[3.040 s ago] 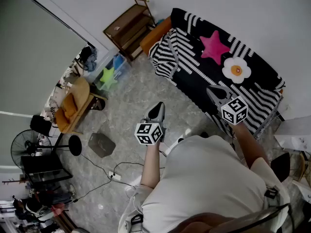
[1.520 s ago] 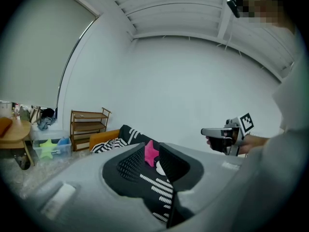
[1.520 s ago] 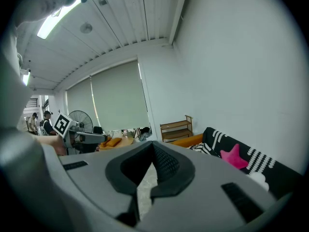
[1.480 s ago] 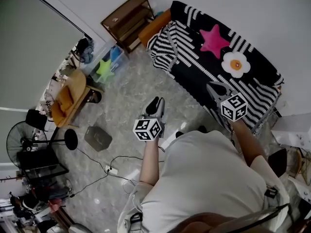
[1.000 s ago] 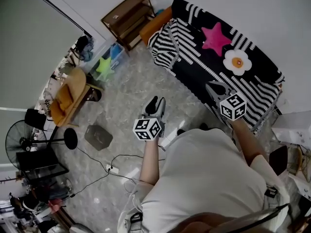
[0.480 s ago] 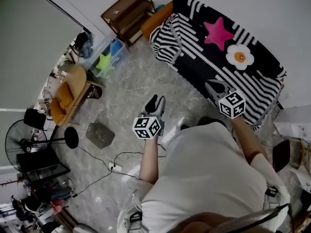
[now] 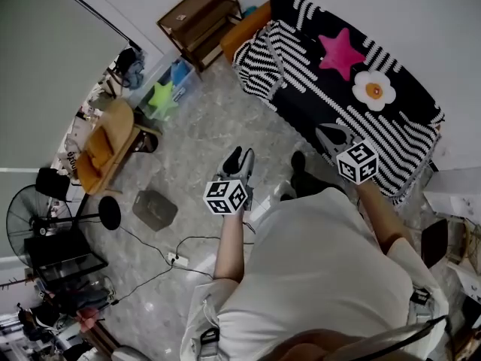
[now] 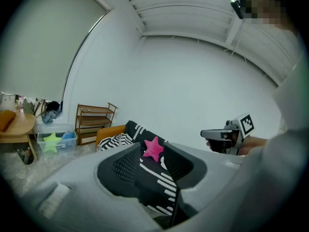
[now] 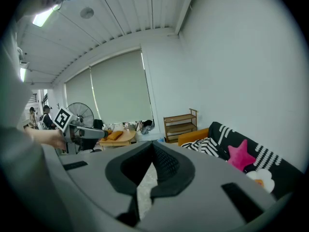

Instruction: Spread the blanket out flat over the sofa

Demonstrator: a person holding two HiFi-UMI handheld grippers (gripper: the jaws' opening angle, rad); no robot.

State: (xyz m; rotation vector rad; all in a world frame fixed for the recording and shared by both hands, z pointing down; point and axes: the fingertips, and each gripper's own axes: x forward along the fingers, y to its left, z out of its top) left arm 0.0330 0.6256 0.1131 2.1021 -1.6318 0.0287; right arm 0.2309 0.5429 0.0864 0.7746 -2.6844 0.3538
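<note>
A black-and-white striped blanket [image 7: 400, 151] covers the sofa [image 7: 245, 35] at the upper right. It lies bunched in folds at the sofa's left end [image 7: 257, 72]. A pink star cushion [image 7: 342, 53] and a flower cushion [image 7: 373, 90] rest on it. My left gripper [image 7: 234, 158] hangs over the floor short of the sofa, open and empty; the blanket [image 8: 155, 178] shows far off between its fingers [image 8: 120, 166]. My right gripper [image 7: 328, 132] hovers by the sofa's front edge, shut on nothing, its tips [image 9: 153, 146] together.
A wooden shelf [image 7: 199, 21] stands left of the sofa. Beside it is a clear bin with a green star toy [image 7: 165, 95]. A round wooden table [image 7: 105, 153], a fan [image 7: 34, 216], a grey box [image 7: 154, 209] and a floor cable [image 7: 176, 259] lie left. The person's foot [image 7: 298, 173] is forward.
The person has stepped toward the sofa, and a dark foot now shows ahead. Both grippers keep their pose and jaw state.
</note>
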